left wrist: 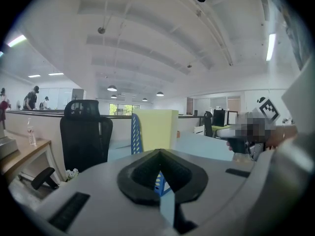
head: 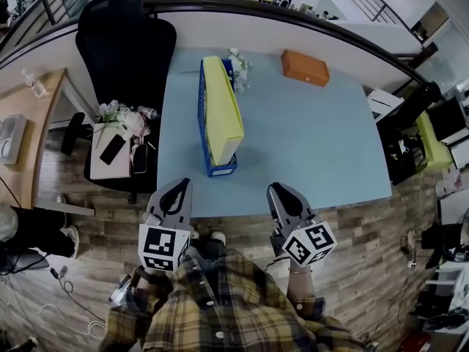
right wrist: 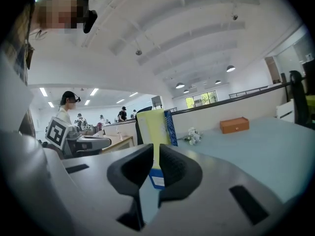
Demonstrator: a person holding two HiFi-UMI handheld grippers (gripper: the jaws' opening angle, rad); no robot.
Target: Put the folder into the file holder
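Note:
A yellow folder (head: 222, 108) stands on edge inside the blue wire file holder (head: 202, 116) at the left of the light blue table (head: 315, 138). Both grippers hang at the table's near edge, well short of the holder. My left gripper (head: 181, 184) is shut, its tips meeting with nothing between them. On my right gripper (head: 277, 189) the jaws stand almost together, with a thin empty slit left. The left gripper view looks past the left gripper (left wrist: 158, 152) at the folder (left wrist: 155, 129) and holder (left wrist: 135, 134). Beyond the right gripper (right wrist: 155, 149) show the folder (right wrist: 151, 127) and holder (right wrist: 171, 127).
An orange box (head: 305, 67) lies at the table's far edge, and a small white flower bunch (head: 239, 68) sits behind the holder. A black office chair (head: 124, 50) stands left of the table, with a cluttered seat (head: 117, 149) in front of it.

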